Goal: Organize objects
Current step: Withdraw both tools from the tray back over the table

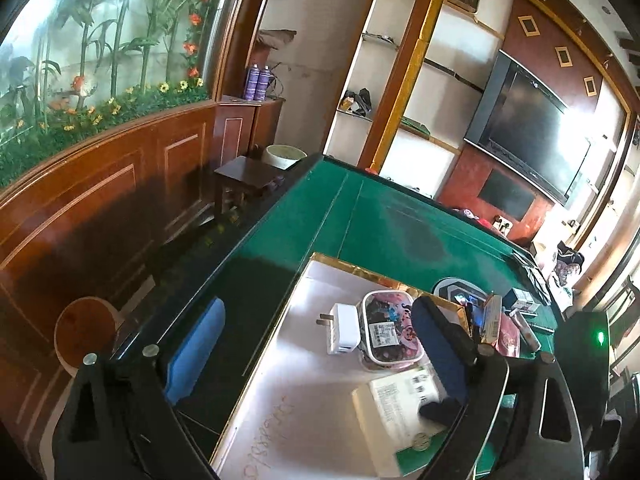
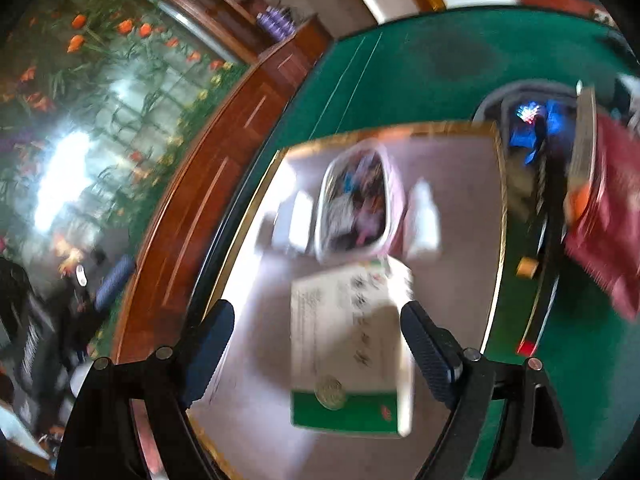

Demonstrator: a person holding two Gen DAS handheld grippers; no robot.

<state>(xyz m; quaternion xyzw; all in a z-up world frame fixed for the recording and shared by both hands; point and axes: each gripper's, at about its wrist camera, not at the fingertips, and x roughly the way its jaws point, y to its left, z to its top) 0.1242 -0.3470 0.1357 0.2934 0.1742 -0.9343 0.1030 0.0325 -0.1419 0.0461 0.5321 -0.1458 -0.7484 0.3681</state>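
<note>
A silver tray [image 1: 280, 380] with a gold rim lies on the green table [image 1: 380, 220]. On it are a white plug adapter [image 1: 342, 330], a clear pink-lidded box [image 1: 390, 330] and a white-and-green carton [image 1: 394, 408]. My left gripper [image 1: 316, 364] is open above the tray's left side, holding nothing. In the blurred right wrist view, my right gripper [image 2: 320, 340] is open and empty above the carton [image 2: 348, 344], with the box [image 2: 356, 204] and tray [image 2: 460, 200] beyond.
Right of the tray lie a round black disc [image 1: 452, 286], a red packet [image 1: 508, 334], small boxes and tubes [image 1: 524, 300]. A wooden wall with a plant display [image 1: 100, 80], a dark stool [image 1: 244, 176] and a TV [image 1: 532, 128] surround the table.
</note>
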